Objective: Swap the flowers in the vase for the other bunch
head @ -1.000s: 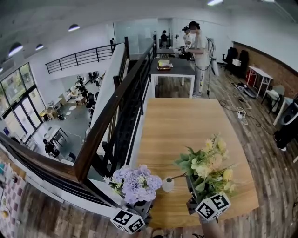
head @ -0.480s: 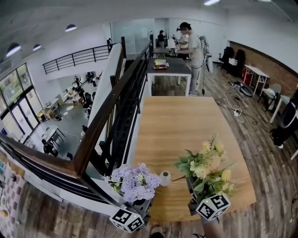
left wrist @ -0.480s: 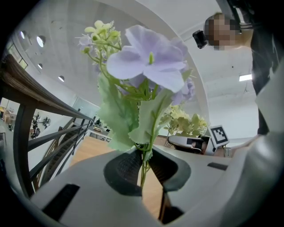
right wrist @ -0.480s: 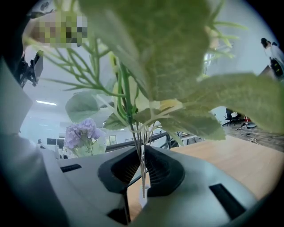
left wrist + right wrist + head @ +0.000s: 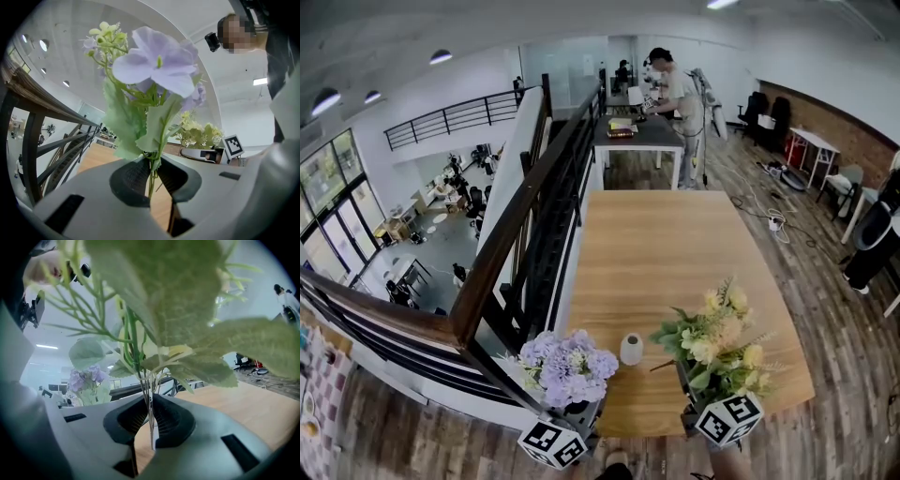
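A small white vase (image 5: 631,349) stands near the front edge of the wooden table (image 5: 666,253), and no stems show in it. My left gripper (image 5: 580,411) is shut on the stems of the purple bunch (image 5: 567,366), held left of the vase over the table's corner. In the left gripper view the pads (image 5: 132,179) pinch the thin green stem under the purple bunch (image 5: 157,65). My right gripper (image 5: 687,401) is shut on the yellow-green bunch (image 5: 717,339), right of the vase. Its loose stem end points at the vase without touching it. In the right gripper view the stems (image 5: 150,413) run between the closed pads.
A black railing with a wooden top rail (image 5: 520,225) runs along the table's left side, above a drop to the lower floor. A person (image 5: 680,98) stands at a dark table (image 5: 639,136) beyond. Cables (image 5: 778,225) lie on the floor at right.
Both bunches have drawn back from the vase toward the table's near edge. The yellow-green bunch's stem end, at the vase mouth a second ago, now hangs apart from it.
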Available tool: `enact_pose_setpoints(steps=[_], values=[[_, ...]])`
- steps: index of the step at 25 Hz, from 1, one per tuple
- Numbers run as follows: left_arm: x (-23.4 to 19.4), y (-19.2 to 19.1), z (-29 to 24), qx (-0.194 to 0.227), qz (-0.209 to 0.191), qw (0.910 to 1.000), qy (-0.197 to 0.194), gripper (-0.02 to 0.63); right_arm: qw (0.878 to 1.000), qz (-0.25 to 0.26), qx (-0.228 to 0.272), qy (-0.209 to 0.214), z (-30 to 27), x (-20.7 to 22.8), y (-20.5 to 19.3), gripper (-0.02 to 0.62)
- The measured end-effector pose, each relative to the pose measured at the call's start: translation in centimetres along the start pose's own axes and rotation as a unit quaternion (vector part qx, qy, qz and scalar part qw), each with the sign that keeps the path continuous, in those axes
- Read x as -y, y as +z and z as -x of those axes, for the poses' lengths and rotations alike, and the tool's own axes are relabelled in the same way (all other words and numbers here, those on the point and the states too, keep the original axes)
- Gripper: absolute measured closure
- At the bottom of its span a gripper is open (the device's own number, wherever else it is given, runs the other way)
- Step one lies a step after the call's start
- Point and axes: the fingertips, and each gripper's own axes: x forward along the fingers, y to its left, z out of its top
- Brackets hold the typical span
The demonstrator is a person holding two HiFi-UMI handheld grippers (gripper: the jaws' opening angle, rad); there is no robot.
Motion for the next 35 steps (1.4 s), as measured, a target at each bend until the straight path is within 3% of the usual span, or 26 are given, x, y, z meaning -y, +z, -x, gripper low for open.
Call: enact_pose_setpoints(steps=[15,35], values=[[0.6,-0.2,0.6,0.002,-0.001,1.0,-0.002,0.554,1.0,-0.002,0.0,-0.008,2.0,-0.2,-0.3,0.54],[0.4,0.9,-2.9,0.006,-0.011,0.9998,-0.017,0.554,1.0,-0.008,-0.002,-0.014,1.9,1.7,-0.3,0.54]])
